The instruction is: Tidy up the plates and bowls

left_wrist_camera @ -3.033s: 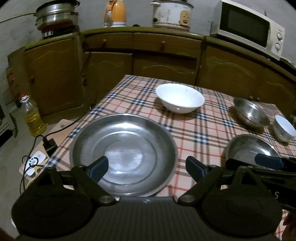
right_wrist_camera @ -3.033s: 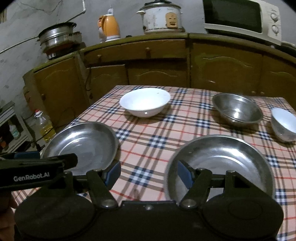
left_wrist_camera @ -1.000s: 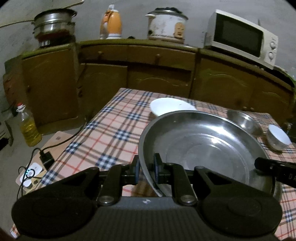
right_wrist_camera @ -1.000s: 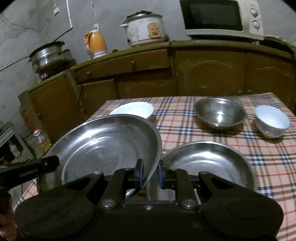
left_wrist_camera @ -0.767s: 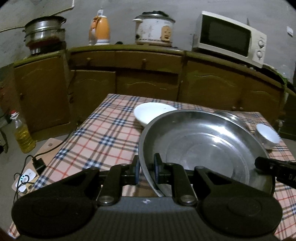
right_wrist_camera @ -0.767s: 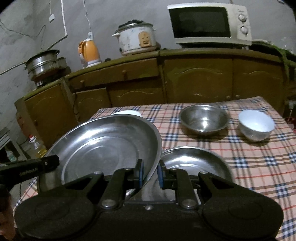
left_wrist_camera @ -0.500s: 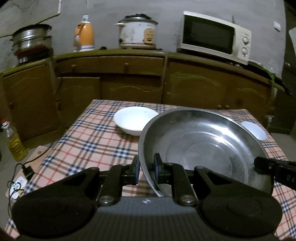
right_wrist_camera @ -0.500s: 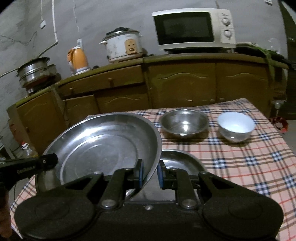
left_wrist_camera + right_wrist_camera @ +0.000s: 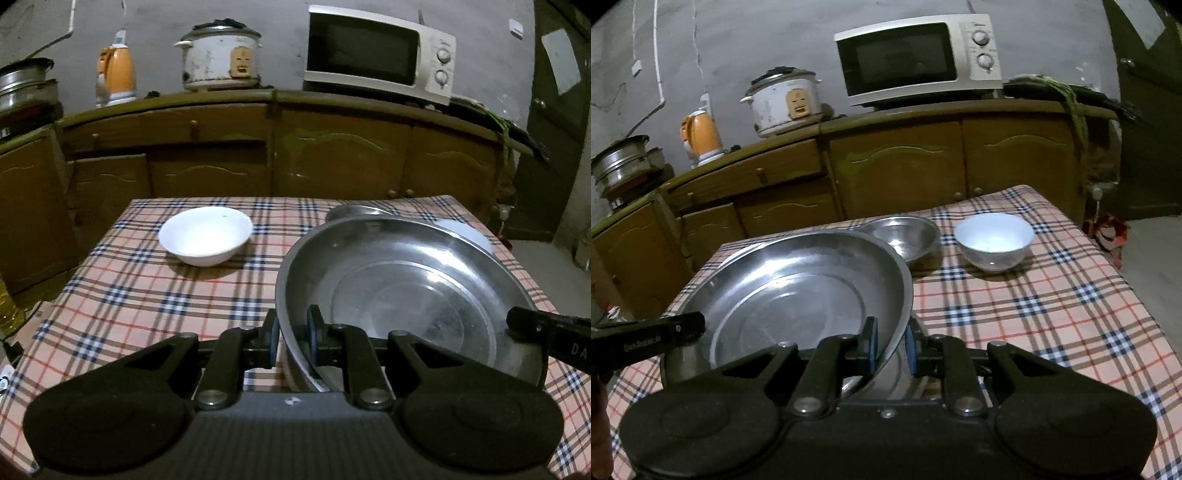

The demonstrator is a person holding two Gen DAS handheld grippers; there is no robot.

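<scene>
A large steel plate (image 9: 406, 288) hangs tilted above the plaid table (image 9: 129, 295), and both grippers hold it. My left gripper (image 9: 291, 338) is shut on its left rim. My right gripper (image 9: 891, 345) is shut on its right rim. The same plate (image 9: 798, 295) fills the left of the right wrist view, and a second steel plate (image 9: 886, 387) peeks out right under it. A wide white bowl (image 9: 205, 236) sits at the far left of the table. A steel bowl (image 9: 905, 236) and a small white bowl (image 9: 993, 240) stand at the far right.
Brown cabinets (image 9: 332, 166) run behind the table and carry a microwave (image 9: 376, 55), a rice cooker (image 9: 221, 55), an orange kettle (image 9: 116, 74) and a steel pot (image 9: 22, 88). The table's right edge (image 9: 1123, 273) drops to the floor by a dark door (image 9: 1145, 110).
Both grippers have carried the large steel plate to the right across the table. The second steel plate, once in plain sight on the right, is now mostly hidden beneath it.
</scene>
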